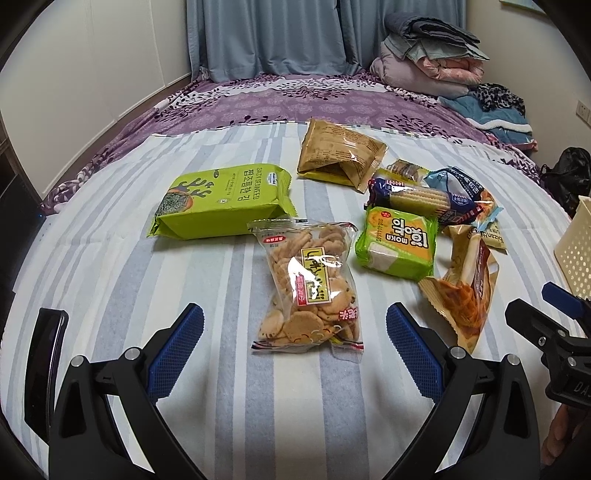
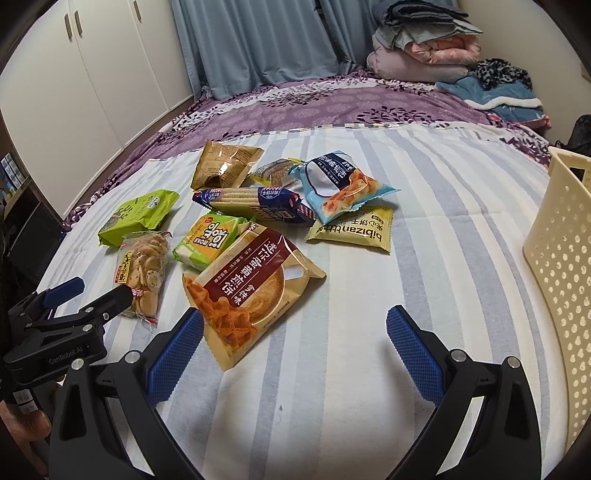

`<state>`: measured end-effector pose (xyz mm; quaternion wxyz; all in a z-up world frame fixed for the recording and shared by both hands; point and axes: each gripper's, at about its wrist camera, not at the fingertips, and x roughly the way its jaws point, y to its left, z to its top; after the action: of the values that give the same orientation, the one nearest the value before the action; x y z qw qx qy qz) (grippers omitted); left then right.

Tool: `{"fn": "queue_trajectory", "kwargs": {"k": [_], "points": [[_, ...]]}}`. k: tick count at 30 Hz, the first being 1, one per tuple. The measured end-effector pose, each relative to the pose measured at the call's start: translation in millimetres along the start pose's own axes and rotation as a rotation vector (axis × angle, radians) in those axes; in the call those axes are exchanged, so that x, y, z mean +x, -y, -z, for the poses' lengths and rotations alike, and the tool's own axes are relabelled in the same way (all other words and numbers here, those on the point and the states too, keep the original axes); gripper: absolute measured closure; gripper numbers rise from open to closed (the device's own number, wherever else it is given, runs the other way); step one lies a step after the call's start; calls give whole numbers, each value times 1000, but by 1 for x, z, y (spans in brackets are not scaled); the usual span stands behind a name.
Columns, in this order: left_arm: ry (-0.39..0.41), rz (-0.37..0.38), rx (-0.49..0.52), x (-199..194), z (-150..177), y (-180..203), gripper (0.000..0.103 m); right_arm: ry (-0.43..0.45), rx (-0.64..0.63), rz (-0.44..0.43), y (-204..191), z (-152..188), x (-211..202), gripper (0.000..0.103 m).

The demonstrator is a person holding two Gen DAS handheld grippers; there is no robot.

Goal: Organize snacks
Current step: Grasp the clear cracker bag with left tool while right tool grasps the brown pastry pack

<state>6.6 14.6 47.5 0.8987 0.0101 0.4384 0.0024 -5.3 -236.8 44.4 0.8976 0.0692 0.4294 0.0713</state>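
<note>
Covering the bed (image 1: 110,295): striped sheet over purple floral bedding; curtains (image 1: 266,33) far, folded blankets (image 1: 428,55) far right. Snacks (image 2: 255,221) scattered mid-sheet; cream basket (image 2: 557,258) at right. Left hand-held gripper (image 1: 295,332) and right hand-held gripper (image 2: 295,332) both wide, empty.

We see glossy plastic wrappers — the clear cracker bag (image 1: 308,286) shines — on matt striped cloth (image 1: 258,387); at three o'clock, a perforated plastic basket (image 2: 557,258), smooth and matt.
</note>
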Motion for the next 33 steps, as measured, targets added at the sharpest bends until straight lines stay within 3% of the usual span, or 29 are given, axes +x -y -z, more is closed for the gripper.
{"fn": "queue_trajectory", "kwargs": {"k": [20,24,29,33], "points": [[-56,87,-41,44,-13,2,4,-41,-4,-22,-9,3,17,5],[-87,96,-46,59,-16,0,30,-62,28,-51,-8,1,22,5],[-62,111,-38,60,-17,-2,45,-98,86,-108,-9,-4,33,5],[-47,132,-42,57,-15,-5,48,-121,139,-156,-11,-11,45,5]]}}
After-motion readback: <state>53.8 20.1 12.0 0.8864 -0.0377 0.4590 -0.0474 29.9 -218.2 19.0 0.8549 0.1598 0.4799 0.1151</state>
